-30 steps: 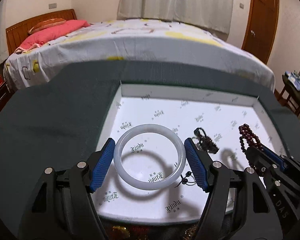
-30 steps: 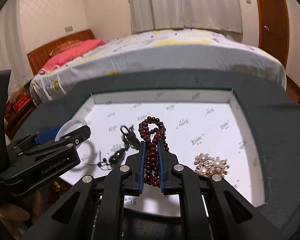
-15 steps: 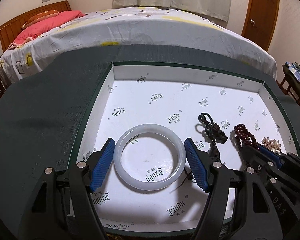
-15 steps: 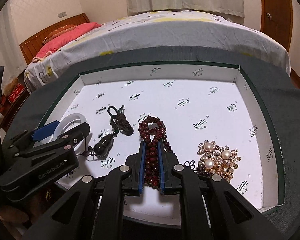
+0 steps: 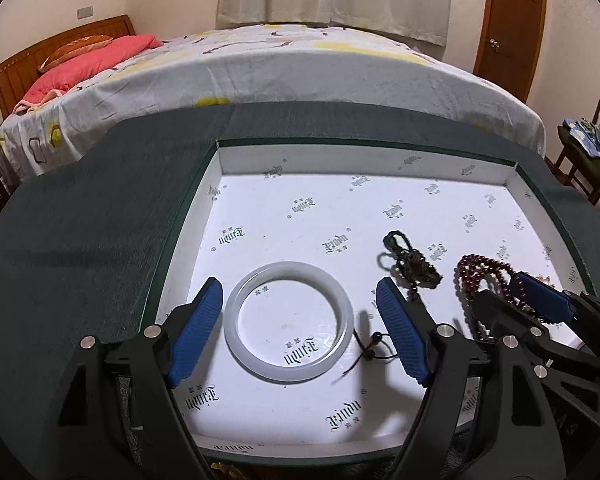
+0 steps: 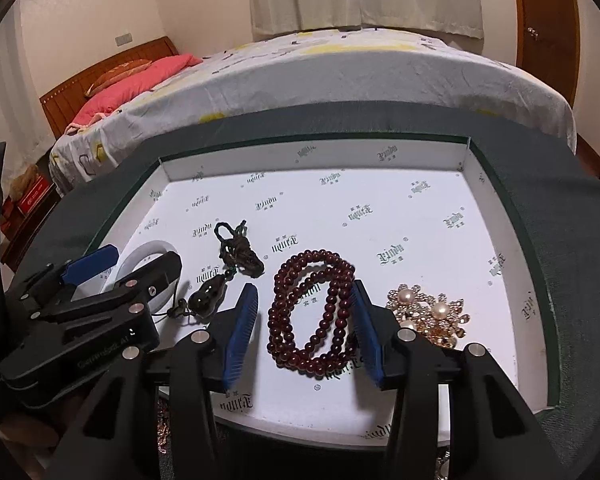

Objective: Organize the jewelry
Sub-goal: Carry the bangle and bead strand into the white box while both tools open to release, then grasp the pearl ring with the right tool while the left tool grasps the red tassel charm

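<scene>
A white bangle (image 5: 288,322) lies flat on the floor of the white box (image 5: 364,168). My left gripper (image 5: 298,332) is open, its blue pads on either side of the bangle with small gaps. A dark red bead string (image 6: 312,312) lies in the box between the pads of my right gripper (image 6: 306,328), which is open. The bangle's edge also shows in the right wrist view (image 6: 148,252), behind the left gripper's fingers (image 6: 92,268). The bead string shows in the left wrist view (image 5: 484,276).
A dark gourd pendant on a knotted cord (image 6: 228,268) lies between the bangle and the beads. A gold and pearl brooch (image 6: 428,314) lies right of the beads. The box (image 6: 512,208) sits on a dark green cloth (image 5: 84,220). A bed (image 5: 260,68) stands behind.
Both grippers have lowered into the box and opened. The bangle and the bead string, held before, now lie loose on the box floor.
</scene>
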### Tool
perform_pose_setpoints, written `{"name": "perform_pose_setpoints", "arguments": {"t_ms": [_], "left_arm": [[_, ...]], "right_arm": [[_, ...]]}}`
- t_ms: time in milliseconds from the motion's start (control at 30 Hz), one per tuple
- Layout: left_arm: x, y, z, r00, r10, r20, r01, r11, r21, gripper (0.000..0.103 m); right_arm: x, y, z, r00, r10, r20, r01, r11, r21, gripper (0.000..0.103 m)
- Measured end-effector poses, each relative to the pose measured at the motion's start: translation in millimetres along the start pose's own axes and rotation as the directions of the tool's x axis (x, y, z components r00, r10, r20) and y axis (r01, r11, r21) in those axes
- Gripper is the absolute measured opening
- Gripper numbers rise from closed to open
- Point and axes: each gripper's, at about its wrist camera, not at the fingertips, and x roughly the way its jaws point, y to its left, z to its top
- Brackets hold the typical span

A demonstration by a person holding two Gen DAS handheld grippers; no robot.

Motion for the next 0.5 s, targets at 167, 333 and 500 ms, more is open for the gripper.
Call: {"name": "perform_pose_setpoints", "arguments": {"t_ms": [167, 333, 500], "left_arm": [[-17.4, 0.7, 1.0, 0.999, -0.020, 0.034, 0.021, 1.000, -0.014, 0.082], [-49.5, 4.2, -3.7, 0.994, -0.011, 0.108, 0.013, 1.000, -0.022, 0.082], [-79.0, 3.8, -16.9, 0.986, 0.023, 0.165, -0.022, 1.000, -0.010, 0.082]], "right_arm": [[-20.6, -3.9, 1.3, 0.999, 0.003, 0.043, -0.003, 1.000, 0.010, 0.047], [-51.0, -9.5, -6.6, 0.995, -0.014, 0.103, 0.013, 1.000, 0.014, 0.047], [-78.9, -13.5, -26.8, 0.990, -0.039, 0.135, 0.038, 0.999, 0.007, 0.047]]}}
